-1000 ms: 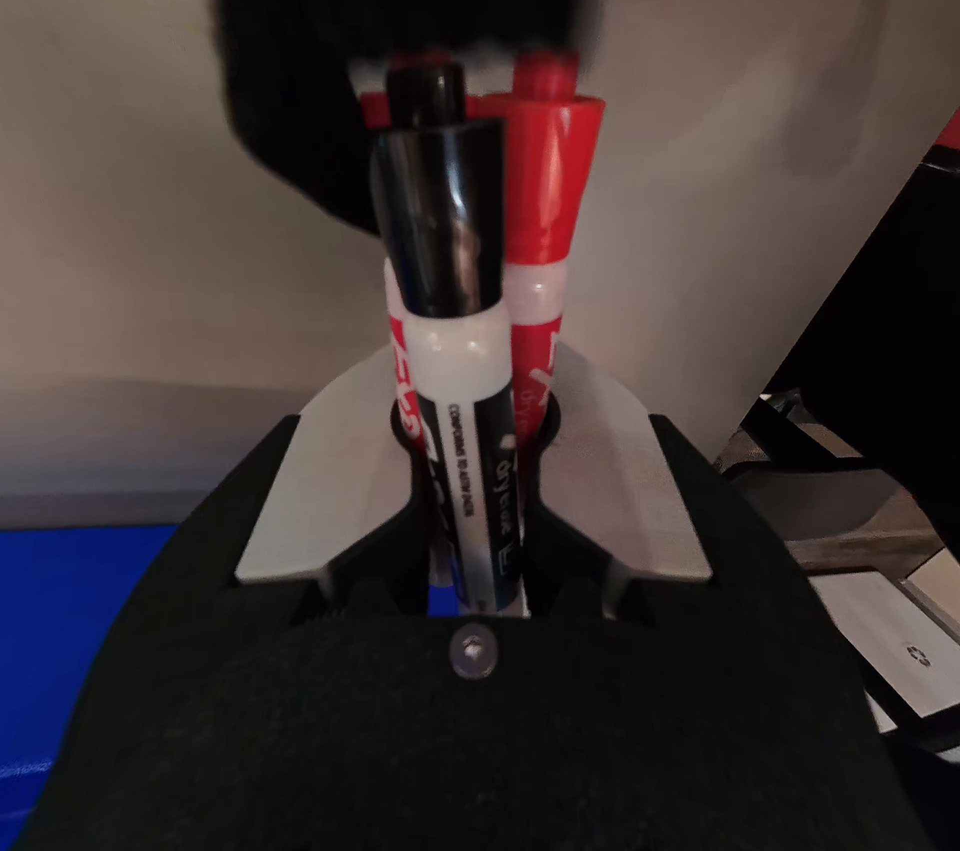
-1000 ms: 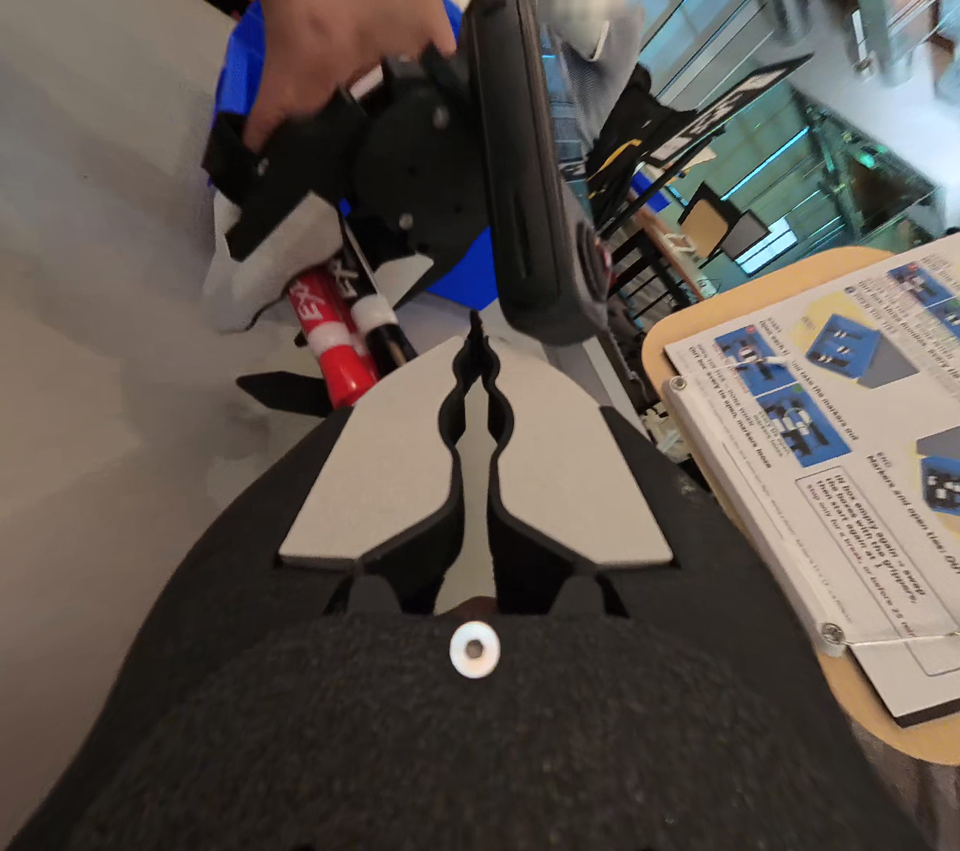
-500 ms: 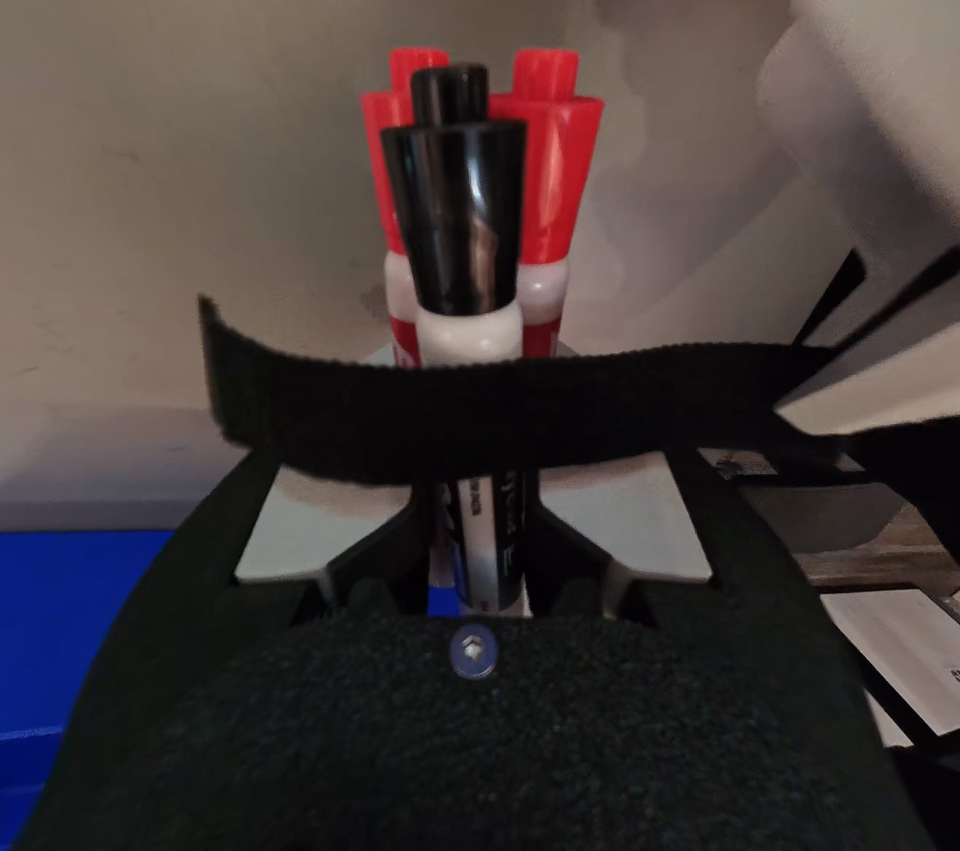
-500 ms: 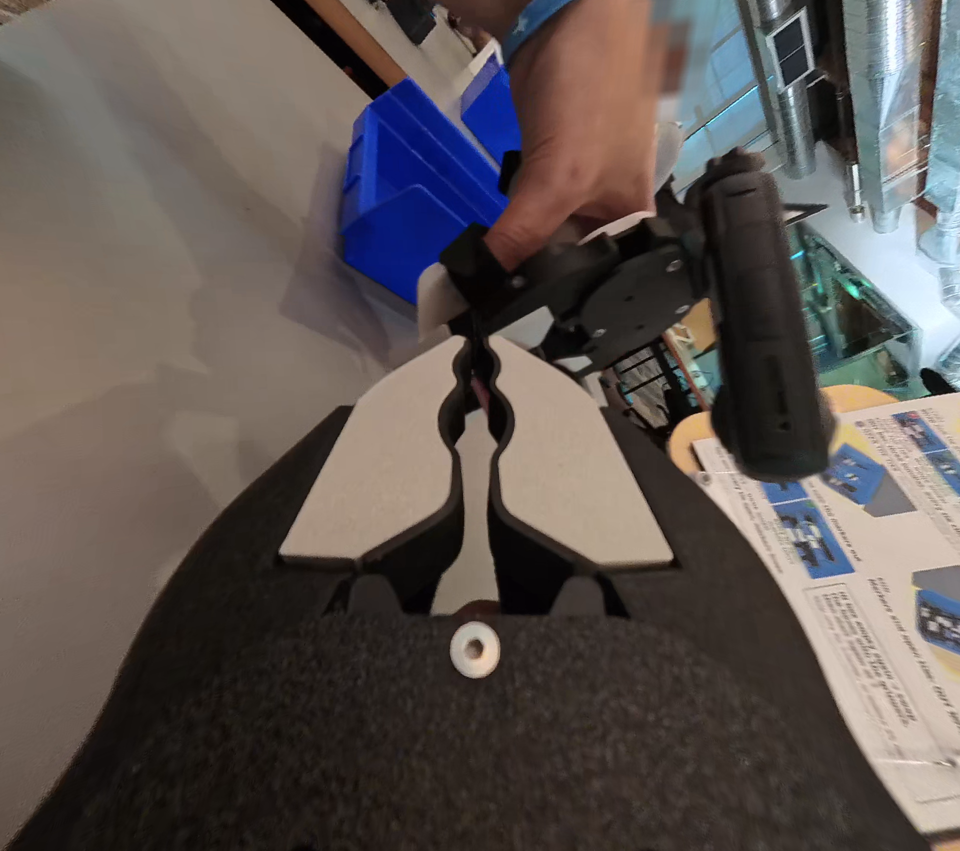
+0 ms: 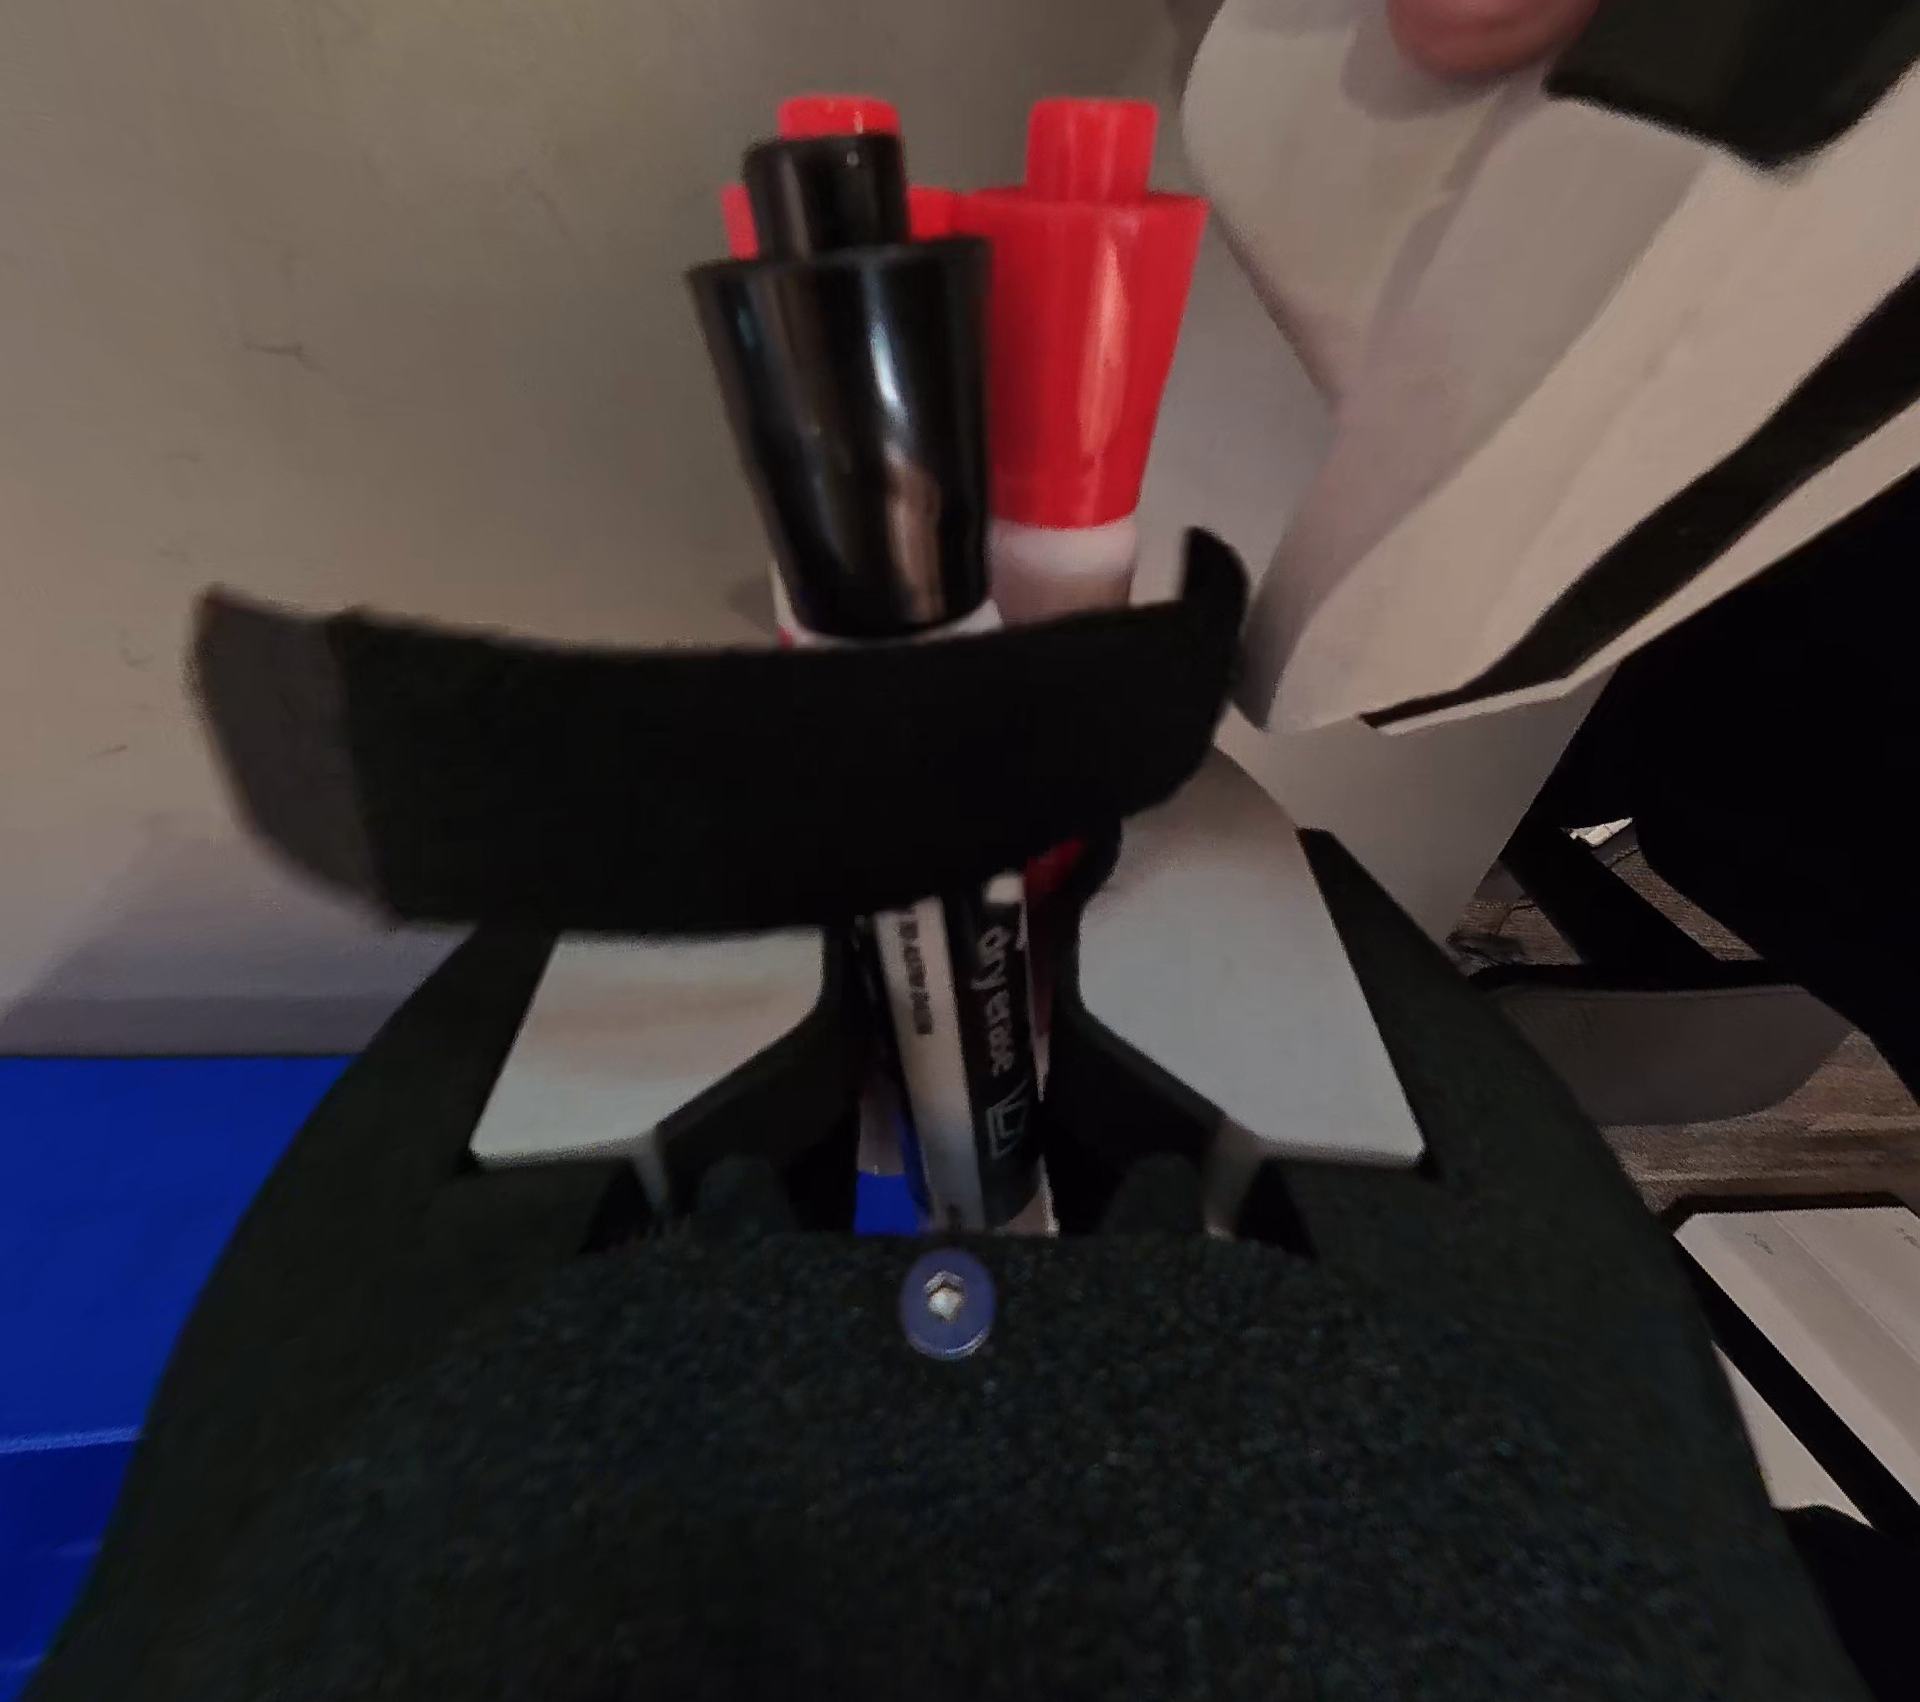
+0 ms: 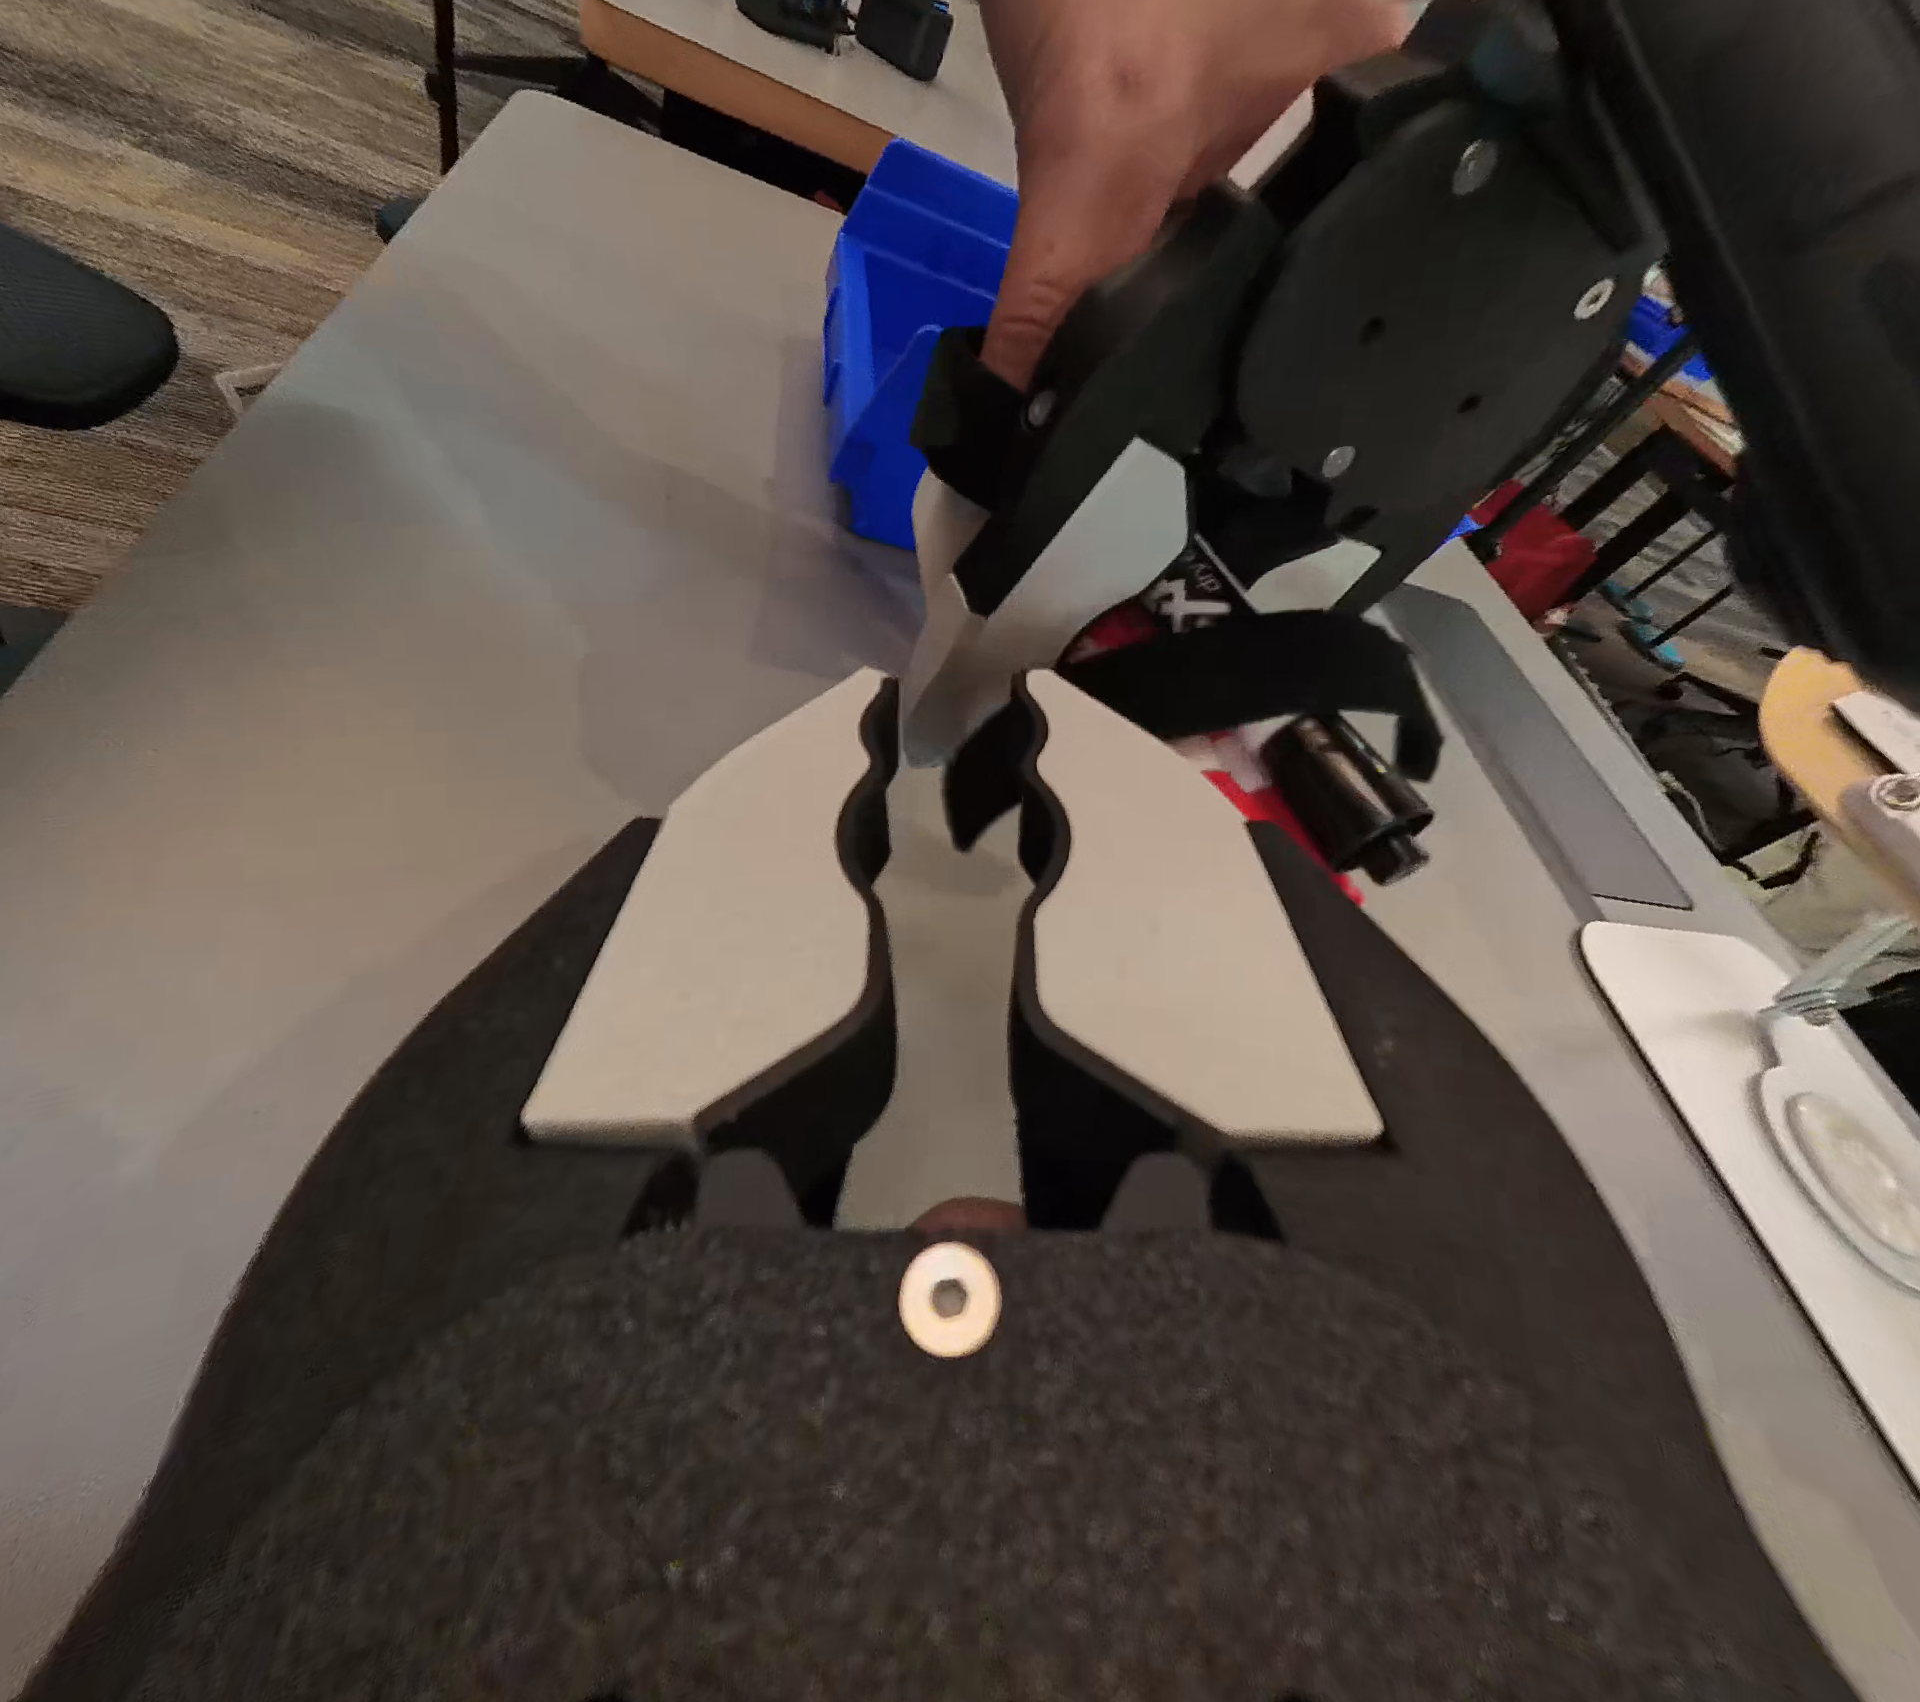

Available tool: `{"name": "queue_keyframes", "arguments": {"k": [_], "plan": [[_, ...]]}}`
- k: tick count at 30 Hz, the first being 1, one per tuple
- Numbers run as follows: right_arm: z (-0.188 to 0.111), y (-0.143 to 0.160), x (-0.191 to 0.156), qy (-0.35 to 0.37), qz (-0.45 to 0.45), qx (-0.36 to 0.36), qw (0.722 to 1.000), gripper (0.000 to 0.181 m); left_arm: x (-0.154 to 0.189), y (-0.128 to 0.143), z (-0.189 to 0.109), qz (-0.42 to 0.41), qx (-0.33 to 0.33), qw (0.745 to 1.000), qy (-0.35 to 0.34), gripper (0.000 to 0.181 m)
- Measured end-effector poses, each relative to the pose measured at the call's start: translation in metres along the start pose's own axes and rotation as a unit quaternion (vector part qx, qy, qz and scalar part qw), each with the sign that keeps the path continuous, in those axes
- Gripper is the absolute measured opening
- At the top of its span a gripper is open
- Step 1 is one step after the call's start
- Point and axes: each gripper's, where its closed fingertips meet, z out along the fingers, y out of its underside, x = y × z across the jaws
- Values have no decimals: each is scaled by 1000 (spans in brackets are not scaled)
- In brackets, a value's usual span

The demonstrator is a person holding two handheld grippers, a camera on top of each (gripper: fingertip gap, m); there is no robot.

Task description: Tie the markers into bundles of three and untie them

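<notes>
My left gripper (image 5: 954,894) is shut on three markers pointing up: a black one (image 5: 842,447) in front and two red ones (image 5: 1081,364) behind. A black strap (image 5: 727,769) curves across the front of the markers, just above my fingertips. Its left end hangs free and its right end curls behind the markers. My right gripper (image 6: 956,696) is open, its jaws a small gap apart. A loose strap end (image 6: 977,785) hangs between its tips. The right wrist view shows a hand holding the left gripper (image 6: 1143,613), the strap (image 6: 1257,670) looped round the markers and the black marker's cap (image 6: 1340,795).
A blue bin (image 6: 904,302) stands on the grey table (image 6: 468,561) behind the left gripper and also shows at lower left in the left wrist view (image 5: 125,1237). The right gripper's white fingers (image 5: 1382,364) and a fingertip fill the upper right there. A white tray (image 6: 1704,1029) lies at the right.
The strap, stretched taut toward the right gripper half a second ago, now curls loosely round the markers. The right gripper's jaws have opened wider and its view has swung down toward the table.
</notes>
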Motion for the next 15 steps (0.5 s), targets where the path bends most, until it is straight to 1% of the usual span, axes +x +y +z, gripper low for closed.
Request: {"name": "queue_keyframes", "arguments": {"k": [1,5,10,15], "plan": [[0,0,0,-3,7,0,1000,22,0,0,0,0,0,1000,0,41],[0,3,3,0,37,-2,999,26,1,-1,0,0,2,1000,3,41],[0,8,8,2,82,-2,997,21,0,0,3,-4,3,1000,7,41],[-2,5,14,15,114,7,993,22,-2,1,6,-11,6,1000,6,41]]}}
